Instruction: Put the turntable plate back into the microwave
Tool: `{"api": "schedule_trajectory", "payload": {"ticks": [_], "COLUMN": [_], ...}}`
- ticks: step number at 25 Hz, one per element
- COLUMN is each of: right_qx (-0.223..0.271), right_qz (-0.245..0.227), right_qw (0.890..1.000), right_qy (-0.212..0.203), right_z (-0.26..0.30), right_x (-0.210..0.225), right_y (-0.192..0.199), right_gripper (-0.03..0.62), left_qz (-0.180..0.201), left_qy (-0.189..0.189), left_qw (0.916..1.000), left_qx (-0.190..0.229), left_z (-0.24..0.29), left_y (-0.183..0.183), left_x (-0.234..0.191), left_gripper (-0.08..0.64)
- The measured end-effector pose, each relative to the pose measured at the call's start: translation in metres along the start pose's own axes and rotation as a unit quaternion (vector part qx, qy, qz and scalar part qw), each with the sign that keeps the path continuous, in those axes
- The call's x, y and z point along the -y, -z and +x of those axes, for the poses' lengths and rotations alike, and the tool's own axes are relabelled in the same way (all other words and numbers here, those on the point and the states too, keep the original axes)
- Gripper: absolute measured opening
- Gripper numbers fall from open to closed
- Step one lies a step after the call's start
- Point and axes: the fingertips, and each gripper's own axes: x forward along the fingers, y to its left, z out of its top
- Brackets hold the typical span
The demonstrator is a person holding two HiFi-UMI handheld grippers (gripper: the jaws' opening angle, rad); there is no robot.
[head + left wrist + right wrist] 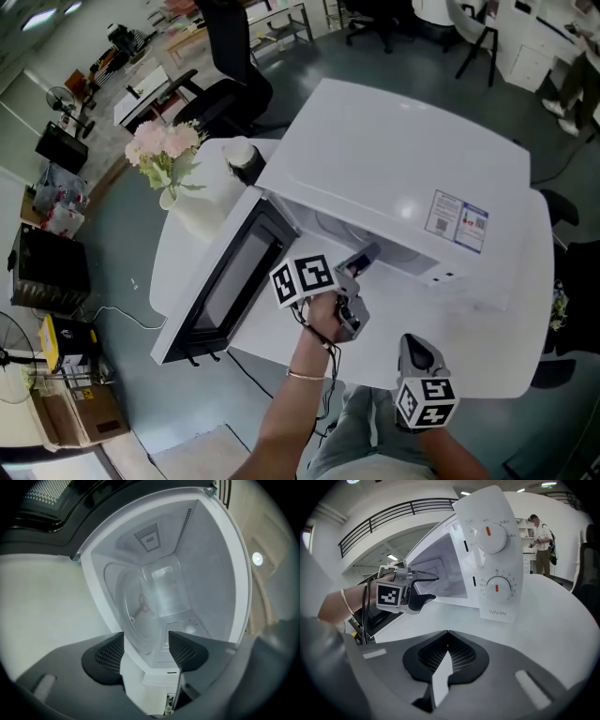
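Two grippers show, and the left gripper (146, 641) is the one at the job: its dark, mesh-faced jaws stand wide apart and grip nothing, aimed into the mouth of the white boxy microwave oven (403, 159), which stands on the round white table (506, 328). The clear round glass turntable plate (140, 616) lies inside the oven cavity, against the cavity floor, just beyond the jaw tips. Its near rim comes down to the gap between the two jaws, close by the left one, and neither pad can be seen pressing on it. Whether the plate is fully seated I cannot tell. The plate is see-through and faintly grey, with a smooth curved edge that catches the light. A pale spoked hub shows through its middle, and the white back wall of the cavity shows through the rest. The black-framed oven door (230, 281) hangs open on the left, with the left gripper between it and the cavity. The right gripper (447, 637) is nearer the person and to the right, well apart from the oven mouth, above the table's near edge. Its jaws are closed together with nothing between them, and it faces the white control panel with two round dials (492, 555).
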Motion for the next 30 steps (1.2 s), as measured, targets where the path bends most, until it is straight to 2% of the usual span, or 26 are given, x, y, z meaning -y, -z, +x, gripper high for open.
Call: {"api": "schedule_trajectory", "payload": {"ticks": [5, 8, 10, 14, 20, 24, 30], "right_qx": [0.003, 0.006, 0.010, 0.021, 0.040, 0.055, 0.082], "right_qz": [-0.014, -0.026, -0.034, -0.053, -0.075, -0.088, -0.111], "right_qw": [1.000, 1.000, 0.999, 0.998, 0.995, 0.993, 0.986], "right_qy": [-0.006, -0.014, -0.020, -0.032, -0.050, -0.065, -0.096], "right_z": [0.000, 0.000, 0.000, -0.001, -0.007, -0.012, -0.021], "right_x": [-0.007, -0.014, -0.020, -0.030, -0.047, -0.057, -0.078], "right_y": [-0.010, -0.018, -0.025, -0.042, -0.073, -0.092, -0.121], "right_gripper": [0.011, 0.011, 0.011, 0.011, 0.011, 0.011, 0.011], "left_qz": [0.027, 0.068, 0.108, 0.181, 0.238, 0.277, 0.335], "left_qy": [-0.016, -0.032, -0.053, -0.099, -0.140, -0.152, -0.187], "left_qw": [0.9995, 0.9970, 0.9924, 0.9775, 0.9565, 0.9415, 0.9077], "left_qx": [0.010, 0.018, 0.026, 0.042, 0.093, 0.116, 0.170], "left_z": [-0.016, -0.030, -0.041, -0.066, -0.107, -0.129, -0.163], "left_y": [-0.002, -0.003, -0.004, -0.004, -0.010, -0.006, -0.002], "left_x": [0.001, 0.006, 0.010, 0.017, 0.030, 0.039, 0.052], "left_gripper": [0.288, 0.277, 0.272, 0.246, 0.189, 0.171, 0.040]}}
